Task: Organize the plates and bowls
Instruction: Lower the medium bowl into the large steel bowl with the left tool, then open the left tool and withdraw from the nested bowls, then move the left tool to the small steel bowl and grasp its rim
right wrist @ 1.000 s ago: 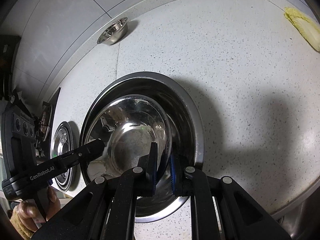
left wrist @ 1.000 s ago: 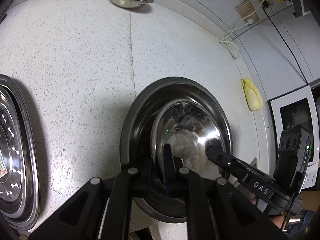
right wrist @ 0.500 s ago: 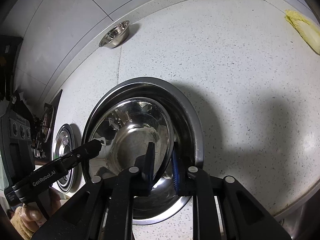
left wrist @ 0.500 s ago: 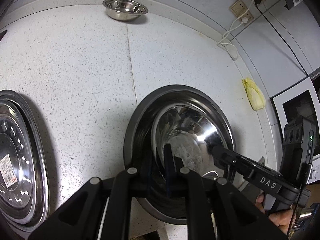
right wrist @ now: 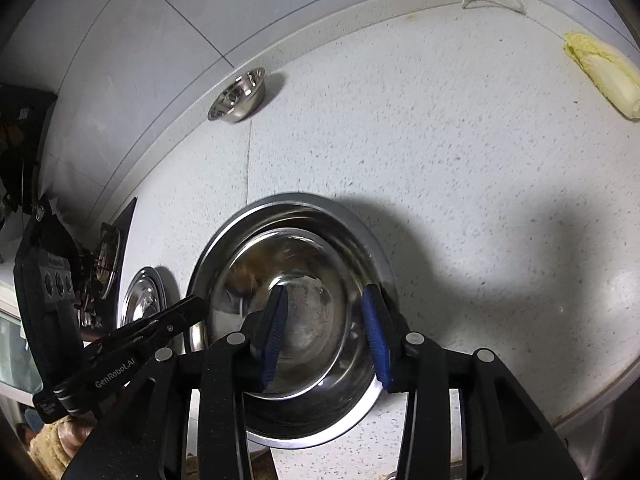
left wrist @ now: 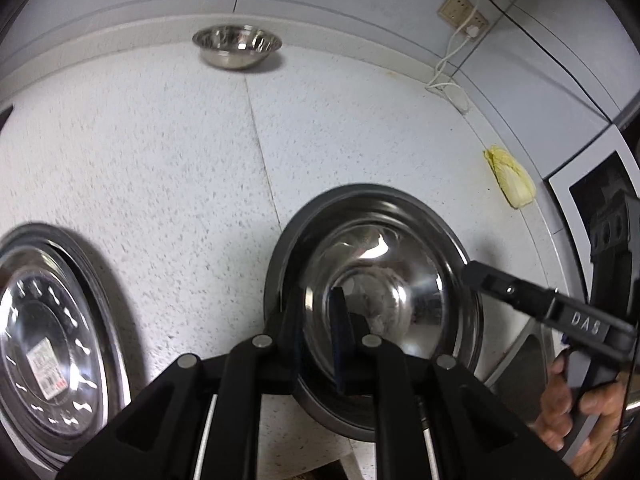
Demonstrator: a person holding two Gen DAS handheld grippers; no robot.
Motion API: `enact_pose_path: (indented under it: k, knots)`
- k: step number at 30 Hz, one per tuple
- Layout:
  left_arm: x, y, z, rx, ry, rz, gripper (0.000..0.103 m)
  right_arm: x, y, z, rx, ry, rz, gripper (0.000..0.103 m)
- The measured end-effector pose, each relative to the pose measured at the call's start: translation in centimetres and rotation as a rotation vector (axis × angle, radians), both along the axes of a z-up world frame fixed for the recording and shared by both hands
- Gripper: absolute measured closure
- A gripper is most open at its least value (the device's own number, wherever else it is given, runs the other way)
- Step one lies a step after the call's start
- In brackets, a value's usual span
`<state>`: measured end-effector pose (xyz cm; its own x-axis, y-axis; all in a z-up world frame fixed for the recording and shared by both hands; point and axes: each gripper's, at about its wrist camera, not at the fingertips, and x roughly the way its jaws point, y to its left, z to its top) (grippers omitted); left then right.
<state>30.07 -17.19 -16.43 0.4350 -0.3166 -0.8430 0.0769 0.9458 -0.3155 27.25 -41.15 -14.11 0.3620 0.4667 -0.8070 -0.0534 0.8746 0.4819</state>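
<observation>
The letters "DAS" stand in light print on the black finger of the right gripper, seen in the left wrist view. The words "GenRobot.AI" stand in white on the black finger of the left gripper, seen in the right wrist view. A paper sticker with a barcode sits inside the steel plate near the left edge of the desk; its print is too small to read.

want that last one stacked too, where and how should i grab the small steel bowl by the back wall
Grip the small steel bowl by its thin flared rim, one jaw inside and one outside. It sits upright and alone on the speckled countertop, close to the backsplash, so come from above onto the near edge; the far side is probably too close to the wall. The curved, shiny wall would likely slip in a side pinch.
</observation>
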Motion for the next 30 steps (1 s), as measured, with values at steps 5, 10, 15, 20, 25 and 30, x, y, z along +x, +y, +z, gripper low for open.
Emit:
enact_pose_path:
  k: [5,10,15,20,25,30]
  knots:
    - [0.0,1.0,1.5,-0.004,-0.046,0.005,0.091,0.6,-0.4,1.3,-0.015,-0.03,-0.007,0.069]
    - [2.0,3.2,2.4,-0.071,-0.023,0.044,0.091,2.0,0.3,2.7,-0.028,-0.057,0.0,0.062]
    - [5.6,6.2,3.3,-0.095,-0.012,0.106,0.091,4.7,2.6,4.5,-0.048,-0.094,0.031,0.054]
    - [11.5,10.3,3.5,-0.139,0.011,0.169,0.075,9.4,6.4,6.7,-0.052,-0.133,0.054,0.046]
    - [16.5,13.5,2.5,-0.19,0.032,0.206,0.075,14.7,10.2,7.4,-0.045,-0.144,0.048,0.044]
    - [21.1,15.9,0.7,-0.176,0.069,0.248,0.075,20.2,13.4,5.7,-0.039,-0.11,0.025,0.04]
